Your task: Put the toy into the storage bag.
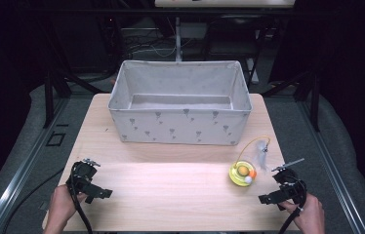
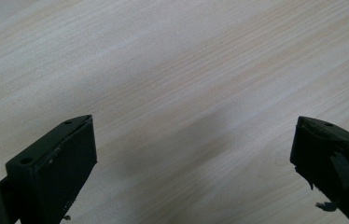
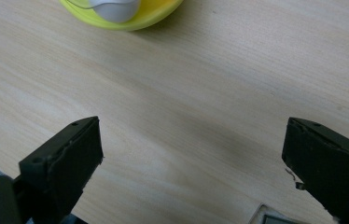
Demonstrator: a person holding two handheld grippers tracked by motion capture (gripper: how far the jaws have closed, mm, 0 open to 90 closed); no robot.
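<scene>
Counter (image 1: 171,185): yellow toy (image 1: 242,174) near right edge, before the bin (image 1: 180,127). Right claw (image 3: 191,154) spread, empty, just beside toy. Left claw (image 2: 193,158) spread, empty. Risk: toy's wire wand snagging, dragging it off.

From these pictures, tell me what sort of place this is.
Probably a lab or recording rig, not a home: a wooden table ringed by black metal framing, loose cables behind it, and dark surroundings. On it sit a grey fabric bin and a yellow toy.

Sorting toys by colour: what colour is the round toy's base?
Yellow-green toy, clearest in the high view.
</scene>
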